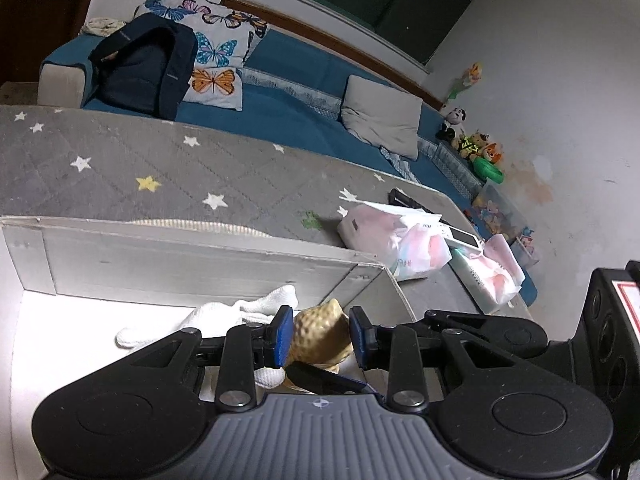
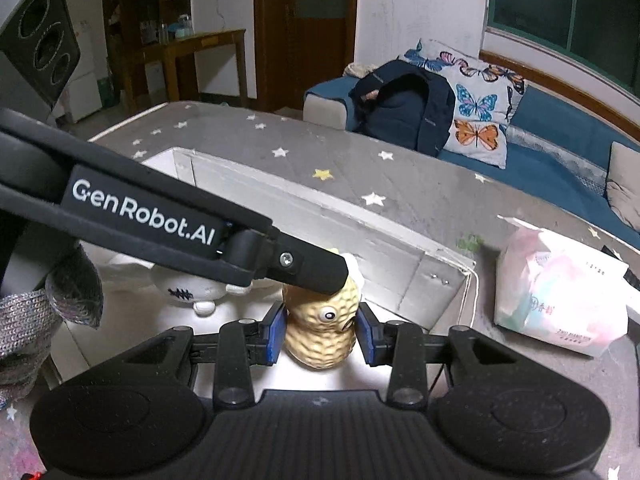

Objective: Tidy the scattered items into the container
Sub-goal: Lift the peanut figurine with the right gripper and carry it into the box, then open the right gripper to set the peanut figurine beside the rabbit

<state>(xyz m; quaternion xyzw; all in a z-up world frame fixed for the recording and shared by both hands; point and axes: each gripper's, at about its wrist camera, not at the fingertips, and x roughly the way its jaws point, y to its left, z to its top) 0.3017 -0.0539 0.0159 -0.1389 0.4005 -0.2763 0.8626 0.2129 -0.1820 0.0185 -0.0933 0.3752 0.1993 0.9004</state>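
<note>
Closest to the right wrist camera, the right gripper point(image 2: 322, 333) is clamping its blue pads on the lower half of a tan peanut toy point(image 2: 320, 340), one pad on each side. The toy is standing upright, showing one painted eye, and is sitting low inside the white box point(image 2: 320, 216), its base down at the bright box floor; whether it is resting there I cannot tell.

At the far left of that view, a grey knitted sleeve point(image 2: 24, 320) is hanging at the edge. Next to it, one finger point(image 2: 304, 268) of the left gripper point(image 1: 321, 333) is reaching in from the left, carrying the white lettering "GenRobot.AI", and its tip is lying against the toy's top. Seen from the left wrist camera, the left gripper's blue pads are closing on either side of the toy's upper lobe, pressing against it.

Behind that finger, a white plush toy point(image 2: 188, 292) with dark stitching is lying in the box. The box is sitting on a grey mat point(image 2: 320, 148) printed with white and yellow stars. Right of the box, a pink and white tissue pack point(image 2: 560, 300) is lying on the mat; its printing is too small to read. Beyond, a dark backpack point(image 2: 404, 104) is leaning against a butterfly cushion point(image 2: 480, 120) on a blue sofa point(image 2: 560, 160).
</note>
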